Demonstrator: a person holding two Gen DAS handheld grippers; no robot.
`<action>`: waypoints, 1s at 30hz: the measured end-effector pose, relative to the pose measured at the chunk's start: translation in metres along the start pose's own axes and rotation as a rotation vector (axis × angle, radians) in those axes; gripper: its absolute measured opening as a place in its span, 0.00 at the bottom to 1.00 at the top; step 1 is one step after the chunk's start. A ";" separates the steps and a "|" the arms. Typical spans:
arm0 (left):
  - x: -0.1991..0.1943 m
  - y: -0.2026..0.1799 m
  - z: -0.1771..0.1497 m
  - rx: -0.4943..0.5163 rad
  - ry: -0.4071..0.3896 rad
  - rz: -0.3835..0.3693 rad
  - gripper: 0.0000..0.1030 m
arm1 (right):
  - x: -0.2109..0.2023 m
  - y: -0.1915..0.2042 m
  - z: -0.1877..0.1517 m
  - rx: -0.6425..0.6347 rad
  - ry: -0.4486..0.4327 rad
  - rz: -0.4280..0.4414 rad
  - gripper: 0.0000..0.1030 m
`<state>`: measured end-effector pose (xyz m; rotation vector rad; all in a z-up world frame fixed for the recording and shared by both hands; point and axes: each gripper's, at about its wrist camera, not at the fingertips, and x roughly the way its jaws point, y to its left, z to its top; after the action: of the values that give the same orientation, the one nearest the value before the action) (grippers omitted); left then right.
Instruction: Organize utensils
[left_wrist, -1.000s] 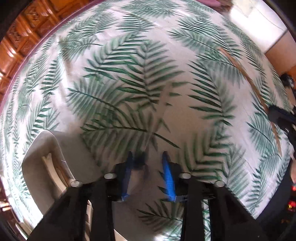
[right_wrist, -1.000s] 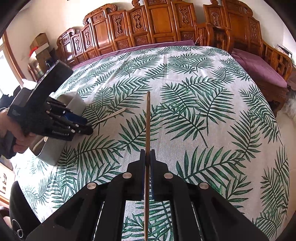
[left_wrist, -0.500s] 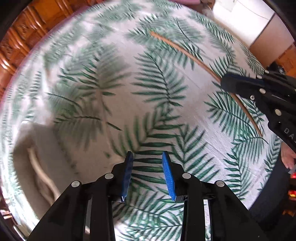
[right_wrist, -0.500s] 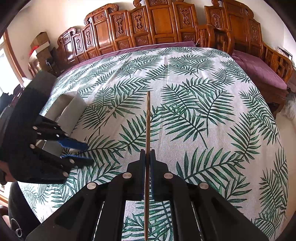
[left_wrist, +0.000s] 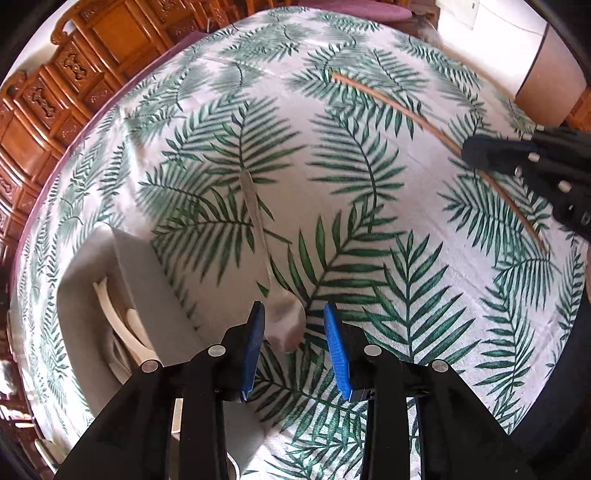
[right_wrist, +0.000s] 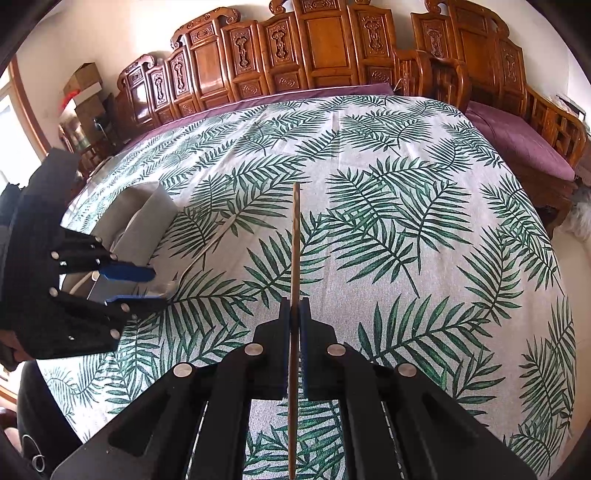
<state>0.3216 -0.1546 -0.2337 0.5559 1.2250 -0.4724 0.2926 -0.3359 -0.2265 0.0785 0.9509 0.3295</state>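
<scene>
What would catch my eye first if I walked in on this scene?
Probably the palm-leaf tablecloth covering the whole table, with carved wooden chairs lined up behind it. Next, the right gripper pinching a wooden chopstick, and the left gripper open over a metal spoon.

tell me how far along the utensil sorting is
Done: some pale utensils already sit in the grey fabric organizer. In hand: the right gripper is shut on a thin wooden chopstick. Left: the metal spoon lies on the palm-leaf tablecloth, between the open left gripper fingers, ungrasped.
</scene>
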 end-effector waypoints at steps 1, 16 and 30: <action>0.002 -0.001 -0.001 -0.002 0.005 -0.001 0.30 | 0.000 0.000 0.000 -0.001 0.000 0.000 0.06; 0.009 0.006 -0.011 -0.040 0.002 -0.045 0.25 | -0.001 -0.001 0.001 0.001 -0.003 -0.001 0.06; 0.006 0.009 -0.020 -0.099 -0.015 -0.077 0.08 | -0.001 0.001 0.001 -0.002 -0.003 0.000 0.06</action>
<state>0.3143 -0.1351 -0.2425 0.4215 1.2516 -0.4769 0.2928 -0.3356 -0.2246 0.0772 0.9475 0.3301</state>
